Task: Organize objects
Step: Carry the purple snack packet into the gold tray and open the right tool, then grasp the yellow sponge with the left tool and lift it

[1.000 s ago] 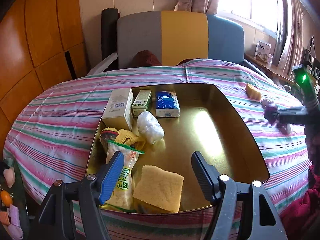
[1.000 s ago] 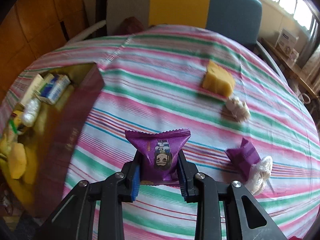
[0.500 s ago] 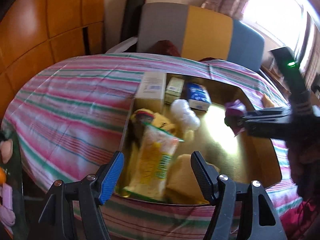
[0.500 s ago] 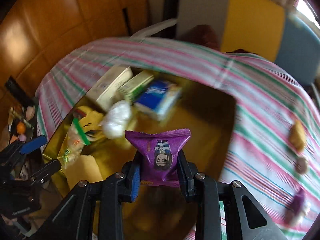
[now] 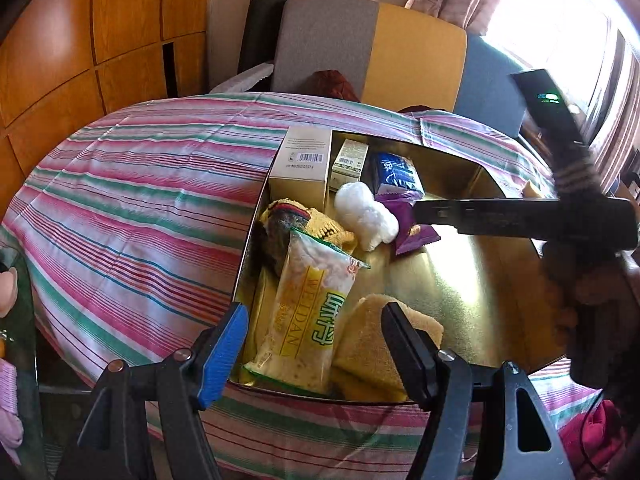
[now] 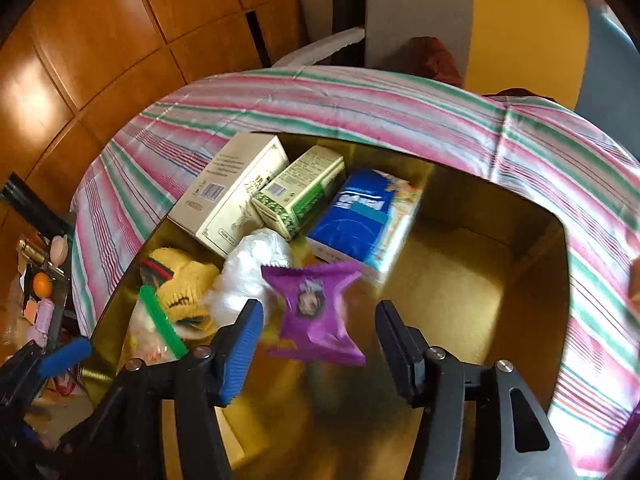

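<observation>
Purple snack packet (image 6: 318, 312): released into gold tray (image 6: 460, 292).
Right gripper (image 6: 318, 334), clamped on it a moment ago, now spread; packet lies at 12 o'clock, beside white bag (image 6: 250, 272). Left gripper (image 5: 314, 336) spread, empty. One more item stowed.

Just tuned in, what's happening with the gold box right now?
Loose items are being collected into the gold box. The right tool is open above it, and the purple snack it brought lies free between its fingers, beside the white wad and blue pack. The left tool hovers open and empty at the box's near edge.
</observation>
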{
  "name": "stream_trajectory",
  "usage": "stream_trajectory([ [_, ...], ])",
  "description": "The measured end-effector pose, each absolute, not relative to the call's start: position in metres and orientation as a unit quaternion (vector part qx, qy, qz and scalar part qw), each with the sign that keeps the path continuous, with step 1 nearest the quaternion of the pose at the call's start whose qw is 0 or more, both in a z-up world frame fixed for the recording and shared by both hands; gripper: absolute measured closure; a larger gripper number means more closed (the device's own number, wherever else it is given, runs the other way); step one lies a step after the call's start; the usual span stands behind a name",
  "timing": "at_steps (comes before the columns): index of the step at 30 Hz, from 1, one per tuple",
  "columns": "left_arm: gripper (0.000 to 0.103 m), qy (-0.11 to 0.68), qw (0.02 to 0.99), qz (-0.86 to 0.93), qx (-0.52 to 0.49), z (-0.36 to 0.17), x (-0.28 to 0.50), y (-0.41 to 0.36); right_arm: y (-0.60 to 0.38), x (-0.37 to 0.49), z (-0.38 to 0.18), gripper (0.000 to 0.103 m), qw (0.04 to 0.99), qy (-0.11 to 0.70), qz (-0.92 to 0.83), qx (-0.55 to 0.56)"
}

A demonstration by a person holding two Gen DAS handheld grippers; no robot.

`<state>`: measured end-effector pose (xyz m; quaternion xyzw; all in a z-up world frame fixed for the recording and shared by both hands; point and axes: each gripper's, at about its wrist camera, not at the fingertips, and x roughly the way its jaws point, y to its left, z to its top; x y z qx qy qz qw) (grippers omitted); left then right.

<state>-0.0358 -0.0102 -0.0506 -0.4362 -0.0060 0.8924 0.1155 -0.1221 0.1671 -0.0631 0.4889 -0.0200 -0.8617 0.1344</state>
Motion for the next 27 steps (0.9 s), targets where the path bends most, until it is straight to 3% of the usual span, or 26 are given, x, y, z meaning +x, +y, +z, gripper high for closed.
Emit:
stream_trajectory([
  [7, 0.034, 0.005, 0.121, 0.897, -0.426, -0.043, -0.029, -0.001, 0.210, -0.087, -0.039, 0.023, 0.123, -0.043, -0.875, 0.466],
  [18, 0.034, 0.045, 0.148, 0.898, -0.411, -0.028, -0.019, 0.035, 0.316, -0.035, -0.012, 0.014, 0.039, -0.063, -0.899, 0.432],
  [27, 0.034, 0.085, 0.185, 0.894, -0.400, -0.015, -0.018, 0.084, 0.420, -0.009, -0.010, 0.013, -0.068, -0.089, -0.899, 0.424],
])
